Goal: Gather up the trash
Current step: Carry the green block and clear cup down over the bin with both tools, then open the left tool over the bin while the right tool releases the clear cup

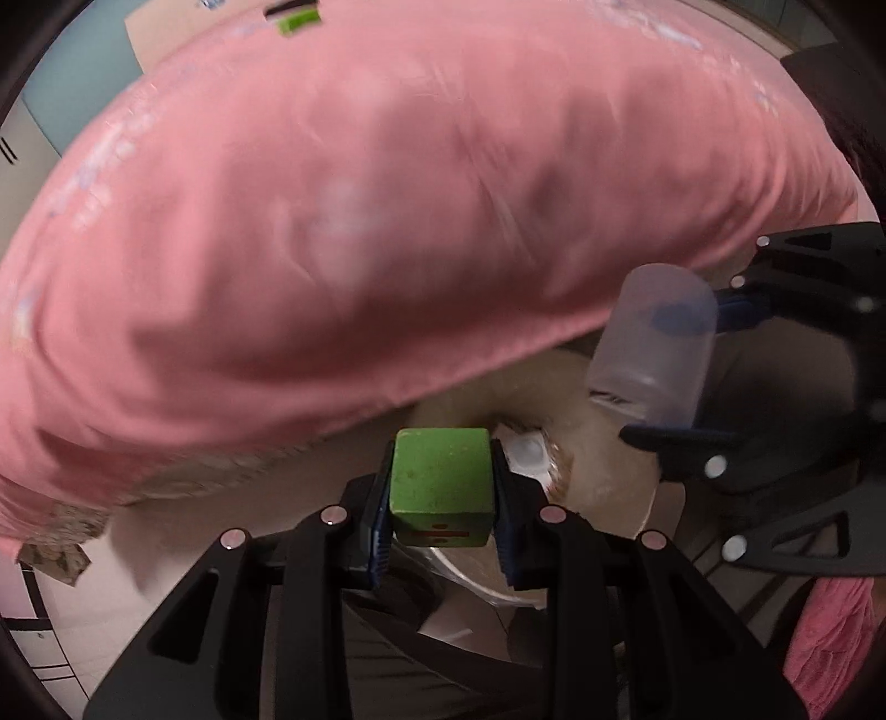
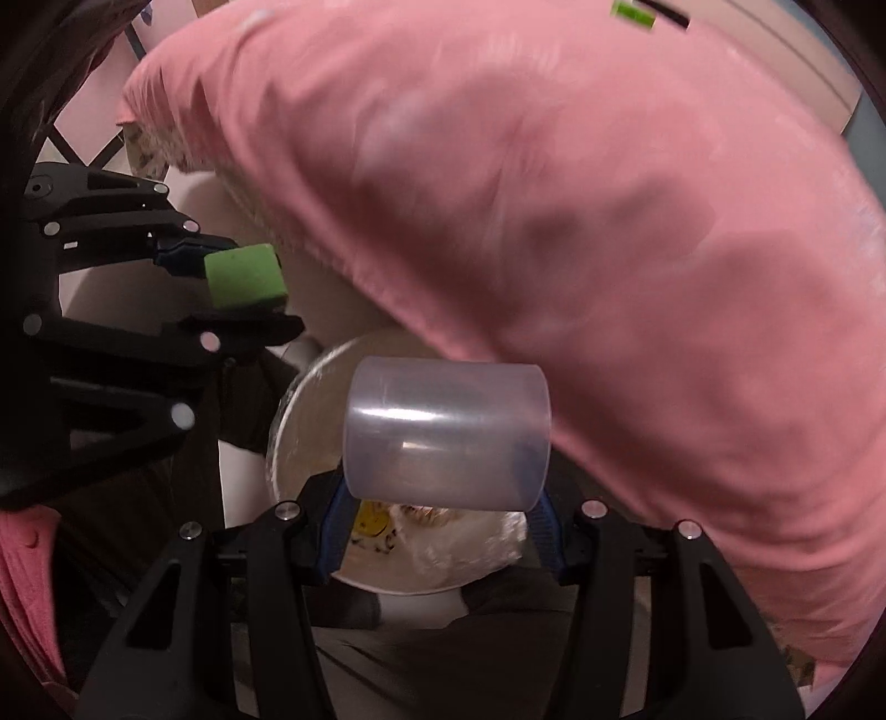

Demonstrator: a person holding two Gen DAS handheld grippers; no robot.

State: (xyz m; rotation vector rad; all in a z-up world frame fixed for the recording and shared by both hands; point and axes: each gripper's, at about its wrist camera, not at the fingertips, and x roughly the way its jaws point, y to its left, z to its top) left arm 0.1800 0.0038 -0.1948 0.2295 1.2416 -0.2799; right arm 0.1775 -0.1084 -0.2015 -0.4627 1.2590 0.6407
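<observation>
My left gripper point(image 1: 442, 487) is shut on a green wooden block point(image 1: 442, 482) with red marks on its near face. Seen from the right wrist view, that left gripper point(image 2: 249, 288) and green block point(image 2: 243, 275) are at the left. My right gripper point(image 2: 443, 504) is shut on a clear plastic cup point(image 2: 446, 432) lying sideways between the pads. The left wrist view shows that right gripper point(image 1: 664, 376) and the cup point(image 1: 653, 338) at the right. Both grippers point steeply down over a round bin point(image 2: 299, 399) lined with clear plastic and holding crumpled trash point(image 2: 432, 520).
A table draped in a pink cloth point(image 1: 360, 221) fills the upper part of both views, its edge close to the grippers. A second green block point(image 1: 299, 22) lies on it far off. A pink sleeve point(image 1: 830, 637) shows at the lower right. Tiled floor point(image 1: 50, 653) lies at the left.
</observation>
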